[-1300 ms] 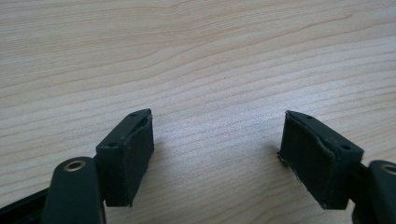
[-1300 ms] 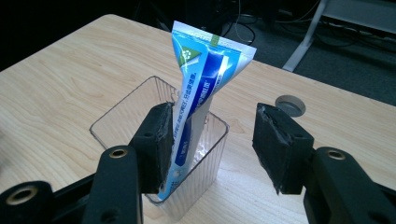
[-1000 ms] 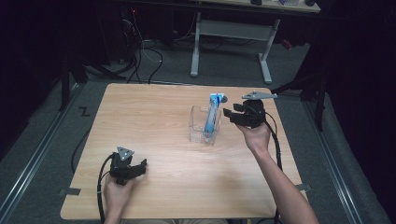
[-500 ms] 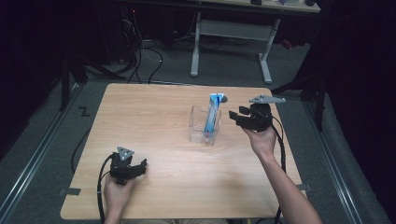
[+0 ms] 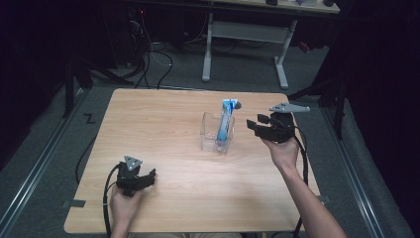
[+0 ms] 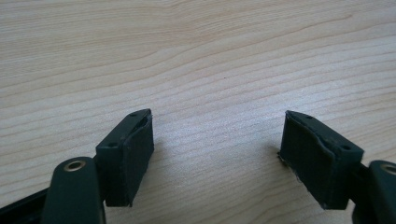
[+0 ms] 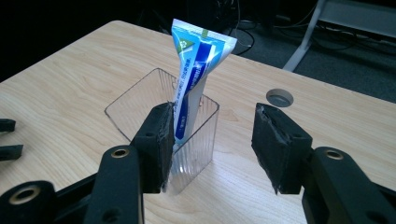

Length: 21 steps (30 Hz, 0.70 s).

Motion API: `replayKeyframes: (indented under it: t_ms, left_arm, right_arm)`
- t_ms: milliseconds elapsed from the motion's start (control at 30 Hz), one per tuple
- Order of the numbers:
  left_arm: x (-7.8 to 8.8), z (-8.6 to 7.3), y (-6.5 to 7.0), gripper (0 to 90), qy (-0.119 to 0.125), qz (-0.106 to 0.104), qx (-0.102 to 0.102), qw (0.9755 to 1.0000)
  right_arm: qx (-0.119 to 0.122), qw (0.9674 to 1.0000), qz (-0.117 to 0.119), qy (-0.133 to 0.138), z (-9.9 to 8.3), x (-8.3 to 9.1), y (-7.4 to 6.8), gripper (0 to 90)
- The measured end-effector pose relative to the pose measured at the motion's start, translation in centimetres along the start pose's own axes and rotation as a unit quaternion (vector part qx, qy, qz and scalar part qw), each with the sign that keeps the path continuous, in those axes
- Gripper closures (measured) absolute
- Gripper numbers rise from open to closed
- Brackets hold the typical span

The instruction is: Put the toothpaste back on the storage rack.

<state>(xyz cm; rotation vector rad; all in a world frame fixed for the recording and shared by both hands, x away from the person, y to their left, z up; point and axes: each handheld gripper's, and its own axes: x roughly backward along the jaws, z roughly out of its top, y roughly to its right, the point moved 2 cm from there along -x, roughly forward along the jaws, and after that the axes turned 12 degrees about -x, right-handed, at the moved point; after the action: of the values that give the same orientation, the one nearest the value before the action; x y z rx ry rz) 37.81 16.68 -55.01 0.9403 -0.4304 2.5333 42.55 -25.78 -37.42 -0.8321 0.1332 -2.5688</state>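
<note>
Wooden worktop (image 5: 163, 124): toothpaste tube (image 7: 194, 70) leans in clear holder (image 7: 196, 135); right gripper (image 7: 210, 140), fingers released, just beside it, could probably tip it; left gripper (image 6: 217, 154) released

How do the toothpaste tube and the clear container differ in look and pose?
The toothpaste tube is opaque blue and white; the clear container is see-through with ribbed walls. The tube leans and rises above the rim; the container stands upright on the table. The tube is flat; the container is boxy.
</note>
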Motion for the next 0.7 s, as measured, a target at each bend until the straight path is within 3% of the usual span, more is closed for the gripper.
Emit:
replayKeyframes:
  t_ms: [200,700]
  left_arm:
    - [0.0,0.0,0.0,26.1,0.000,0.000,0.000,1.0000]
    - [0.0,0.0,0.0,26.0,0.000,0.000,0.000,1.0000]
  right_arm:
    - [0.001,1.0000,0.005,0.004,-0.2,0.4,-0.2,48.9]
    - [-0.016,0.9998,-0.001,0.009,-1.4,2.0,1.1,49.0]
